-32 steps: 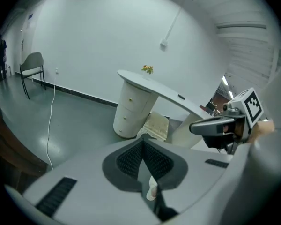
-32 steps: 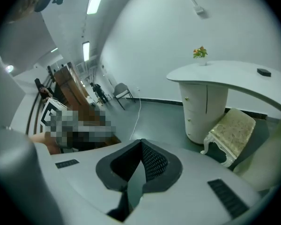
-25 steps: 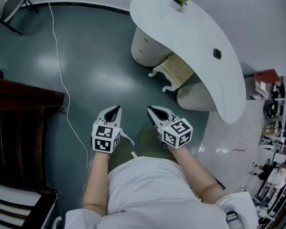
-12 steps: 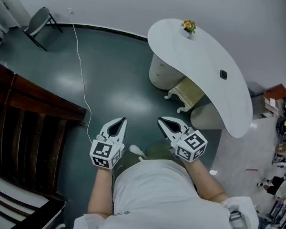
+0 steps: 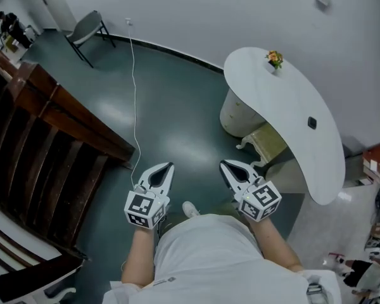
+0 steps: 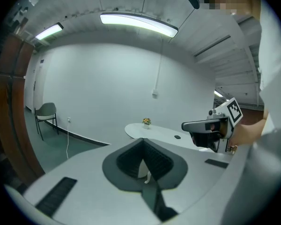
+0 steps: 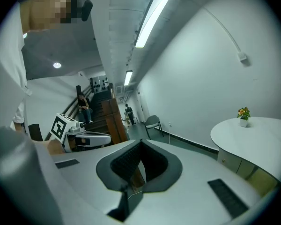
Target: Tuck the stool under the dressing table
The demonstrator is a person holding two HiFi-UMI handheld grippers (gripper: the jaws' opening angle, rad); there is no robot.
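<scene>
While we hold both tools near our chest, well apart from any furniture, neither carries anything. The grey left gripper, marker cube at its rear, has its jaws pressed together on nothing. The grey right gripper is closed and empty likewise. We judge this fits a push already made: the cream padded stool with carved legs, at two o'clock from the right tool, sits with its seat partly beneath the white curved-top dressing table.

Only the head view shows that stool plainly. The left gripper view gives the table side-on, with a small pot of flowers upright near its far end. The right gripper view alone shows people on the dark wooden staircase at ten o'clock, with a grey folding chair beyond.
</scene>
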